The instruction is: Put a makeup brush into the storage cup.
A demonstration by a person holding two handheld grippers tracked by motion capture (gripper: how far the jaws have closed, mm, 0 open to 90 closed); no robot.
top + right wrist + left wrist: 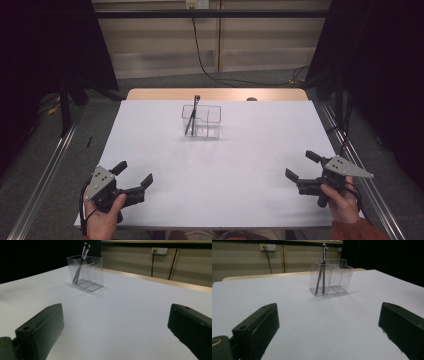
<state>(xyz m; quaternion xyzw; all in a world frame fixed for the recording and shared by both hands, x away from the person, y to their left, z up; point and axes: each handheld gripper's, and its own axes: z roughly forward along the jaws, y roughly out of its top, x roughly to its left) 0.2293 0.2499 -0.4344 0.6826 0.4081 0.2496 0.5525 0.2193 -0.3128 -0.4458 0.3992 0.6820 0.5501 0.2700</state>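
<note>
- Left gripper [134,178]: held in the person's left hand [104,215] at the near left corner of the table [260,150]. Jaws spread wide, nothing between them. It points toward the far middle of the table.
- Right gripper [300,164]: held in the right hand [342,202] at the near right edge. Jaws likewise apart and empty, aimed inward and away.
- Table: white top, bare between the grippers and the holder; a wooden edge shows along the far side.
- Clear holder [202,121]: a transparent plastic organiser with dividers, standing upright at the far middle of the table, well apart from both grippers. Judged light, rigid and smooth-walled; likely to slide or tip if nudged from one side, and a hard squeeze on thin plastic could crack it. Best taken across a side wall near the rim, or steadied by one gripper while the other works.
- Slim sticks [323,267]: two thin dark items, pens or brushes by their look, too small to tell which. They stand in the holder's left compartment, leaning, with their tops crossing above the rim. Judged light, stiff, narrow and probably slick, so prone to pivot in a loose pinch. Best hold: the exposed upper shaft just above the rim, jaws squarely across it, then lift straight up to clear the wall.
- Other compartments: appear empty.
</note>
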